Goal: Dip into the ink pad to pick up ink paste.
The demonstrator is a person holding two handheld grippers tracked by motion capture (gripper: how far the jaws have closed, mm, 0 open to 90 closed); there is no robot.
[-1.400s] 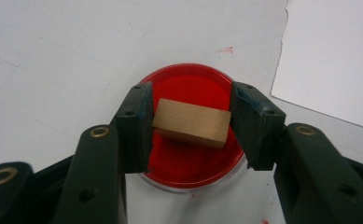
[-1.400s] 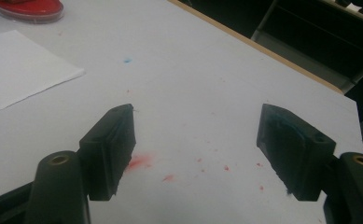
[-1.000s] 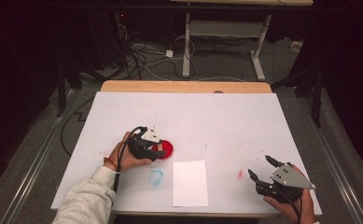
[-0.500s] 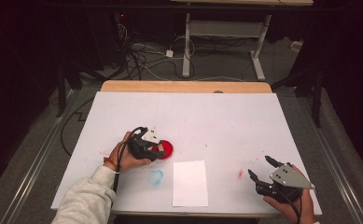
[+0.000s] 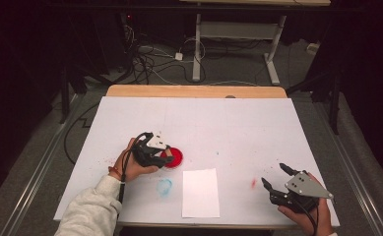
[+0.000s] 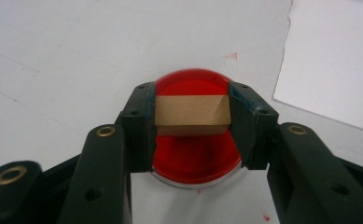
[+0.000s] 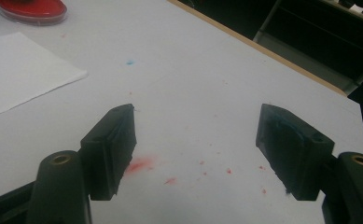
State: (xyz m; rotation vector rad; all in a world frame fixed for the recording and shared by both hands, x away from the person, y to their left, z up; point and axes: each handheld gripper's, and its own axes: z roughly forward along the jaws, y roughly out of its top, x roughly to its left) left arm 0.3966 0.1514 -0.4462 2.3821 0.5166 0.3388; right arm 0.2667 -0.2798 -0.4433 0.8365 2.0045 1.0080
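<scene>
**Wooden block clamped over the red dish**

Landmark throughout: the red dish, a shallow round dish of red colour, resting on the white table.

Directly above the dish, in the left gripper view: a small wooden block, pale, lying level, pinched at both ends between the two black jaws of the left gripper. Jaws just drawn together onto the block, pads pressed flat against its end faces. Red surface visible above and below the block; contact between block and red surface impossible to judge.

Just on the near side of the dish and a little right, in the high view: a white sheet of paper, flat on the table. Just near-left of the dish: a faint blue smudge.

Well to the right of the dish, near the table's front edge: the right gripper, held in a hand, jaws spread wide, nothing between them. Beneath those jaws, in the right gripper view: a red smear and scattered red specks on the white surface.
</scene>
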